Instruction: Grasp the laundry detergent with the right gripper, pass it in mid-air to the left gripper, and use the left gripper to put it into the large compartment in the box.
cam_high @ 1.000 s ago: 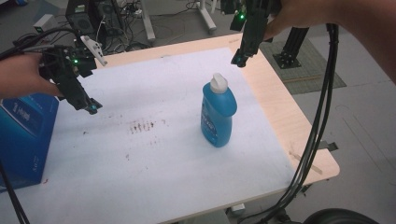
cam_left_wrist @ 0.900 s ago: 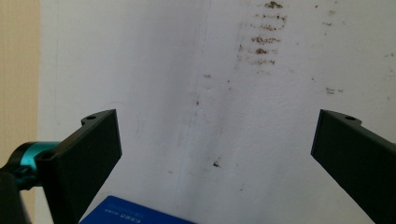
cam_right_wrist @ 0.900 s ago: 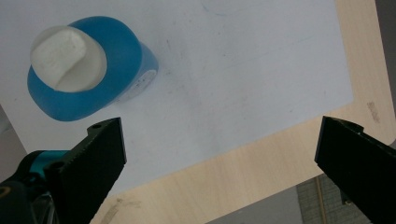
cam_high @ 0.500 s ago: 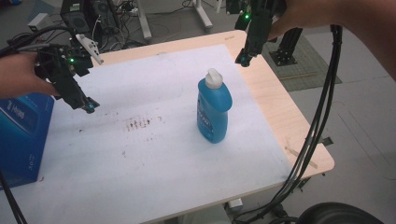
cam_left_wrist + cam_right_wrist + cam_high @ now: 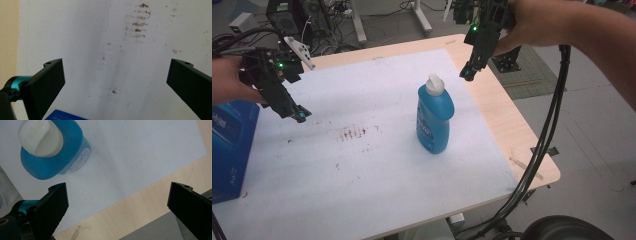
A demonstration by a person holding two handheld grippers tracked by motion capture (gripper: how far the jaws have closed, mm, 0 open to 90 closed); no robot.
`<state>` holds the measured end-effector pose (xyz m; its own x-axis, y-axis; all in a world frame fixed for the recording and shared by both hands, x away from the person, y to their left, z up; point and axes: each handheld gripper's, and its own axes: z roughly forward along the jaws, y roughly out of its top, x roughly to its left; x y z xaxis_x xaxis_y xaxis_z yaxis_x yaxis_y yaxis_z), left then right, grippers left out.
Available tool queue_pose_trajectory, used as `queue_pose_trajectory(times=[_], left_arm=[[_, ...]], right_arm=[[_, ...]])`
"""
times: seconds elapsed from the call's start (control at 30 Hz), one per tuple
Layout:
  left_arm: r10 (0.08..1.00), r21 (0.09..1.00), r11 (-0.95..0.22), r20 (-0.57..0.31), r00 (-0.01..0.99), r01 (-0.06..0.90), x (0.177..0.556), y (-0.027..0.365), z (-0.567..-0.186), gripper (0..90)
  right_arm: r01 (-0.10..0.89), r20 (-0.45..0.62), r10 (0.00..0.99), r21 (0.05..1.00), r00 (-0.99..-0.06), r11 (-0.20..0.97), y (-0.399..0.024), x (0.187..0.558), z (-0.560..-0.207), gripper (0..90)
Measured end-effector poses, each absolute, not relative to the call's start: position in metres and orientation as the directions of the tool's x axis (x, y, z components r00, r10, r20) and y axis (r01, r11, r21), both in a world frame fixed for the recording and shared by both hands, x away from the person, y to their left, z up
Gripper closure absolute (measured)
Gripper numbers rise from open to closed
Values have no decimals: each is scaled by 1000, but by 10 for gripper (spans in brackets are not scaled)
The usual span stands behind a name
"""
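- Label on the front of the blue bottle, at centre of the high view: white lettering, too blurred to read.
- Same label in the right gripper view, toward 10 o'clock: small print, unreadable.
- White print on the blue box, at 9 o'clock in the high view: not legible.

Left tongs low, jaws wide apart; right tongs raised, jaws wide.
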<state>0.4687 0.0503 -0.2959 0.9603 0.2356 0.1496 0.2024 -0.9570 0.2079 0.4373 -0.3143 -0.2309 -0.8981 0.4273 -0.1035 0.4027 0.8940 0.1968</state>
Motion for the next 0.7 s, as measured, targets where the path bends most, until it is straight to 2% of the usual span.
queue_pose_trajectory(times=[0.2, 0.23, 0.33, 0.7], left_arm=[[230, 215, -957, 152, 961, 195, 469, 48, -296, 17], [228, 213, -958, 152, 962, 193, 469, 48, -296, 17], [226, 214, -958, 152, 962, 192, 469, 47, -296, 17], [224, 221, -957, 156, 962, 187, 466, 46, -296, 17]], right_arm=[[470, -70, 498, 239, -865, 850, -324, 430, -235, 28], [512, -47, 536, 235, -843, 826, -327, 428, -238, 29], [527, -44, 550, 230, -834, 818, -328, 427, -239, 29], [620, -28, 659, 309, -752, 721, -335, 403, -250, 29]])
